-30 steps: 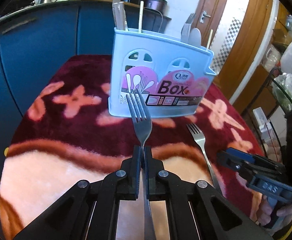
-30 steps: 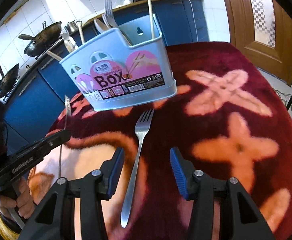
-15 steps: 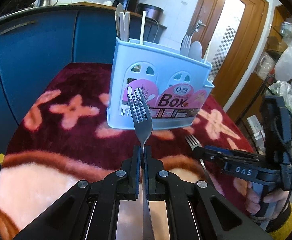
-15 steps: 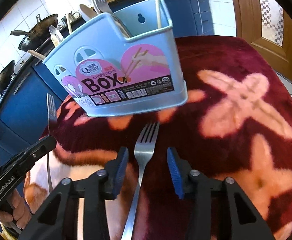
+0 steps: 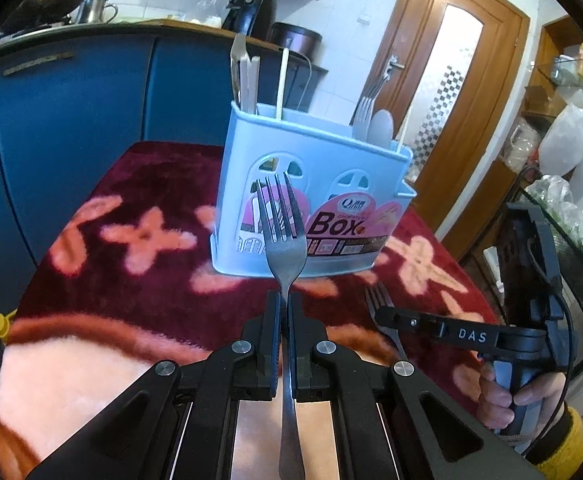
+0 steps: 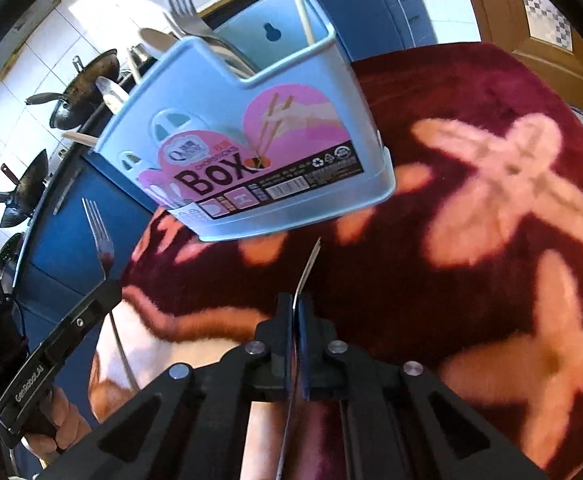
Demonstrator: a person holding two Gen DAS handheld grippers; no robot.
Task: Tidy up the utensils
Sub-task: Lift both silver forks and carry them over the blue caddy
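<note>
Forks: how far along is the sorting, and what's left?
Done: the blue box already holds a fork, spoon and chopsticks. In hand: the left gripper is shut on one fork; the right gripper is shut on the other fork, low over the cloth. Left: dropping both into the box.

My left gripper (image 5: 285, 312) is matte black, its two arms spreading toward the lower corners of the frame, each dotted with round silver screws, with blue pad edges at the tips. My right gripper (image 6: 295, 308) is built the same, blue lining its inner faces. Seen at the right of the left view, it bears white letters "DAS", a black cable looping by its handle, and a yellow sleeve cuff (image 5: 567, 440) below my right hand (image 5: 519, 398).
</note>
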